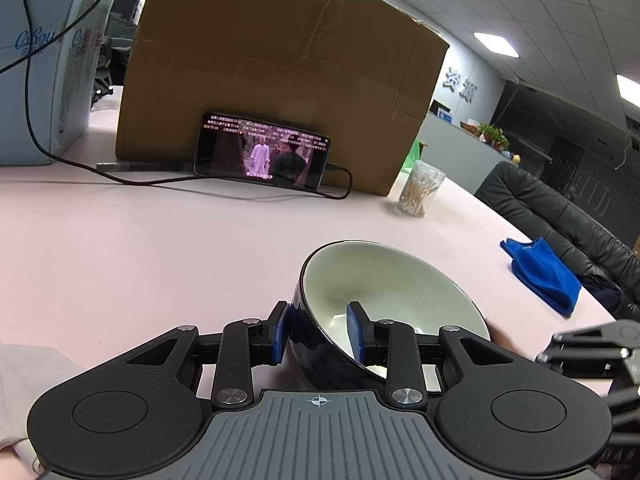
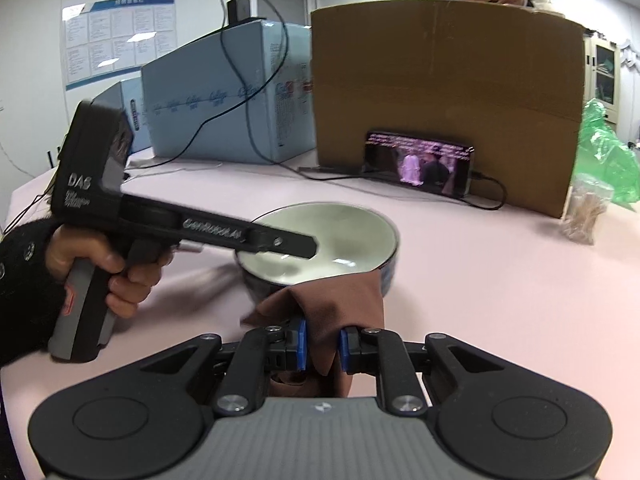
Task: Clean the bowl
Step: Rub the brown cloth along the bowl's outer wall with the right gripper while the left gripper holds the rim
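Nearest, the right gripper (image 2: pixel 323 350) fingers are pinching a brown cloth (image 2: pixel 340 304) that is draping over the near rim of the bowl (image 2: pixel 320 236). On the desk (image 1: pixel 140 248), the left gripper (image 1: pixel 320 330) fingers are clamping the bowl's wall, one finger inside. Wiping seems just beginning; the interior is still to clean.
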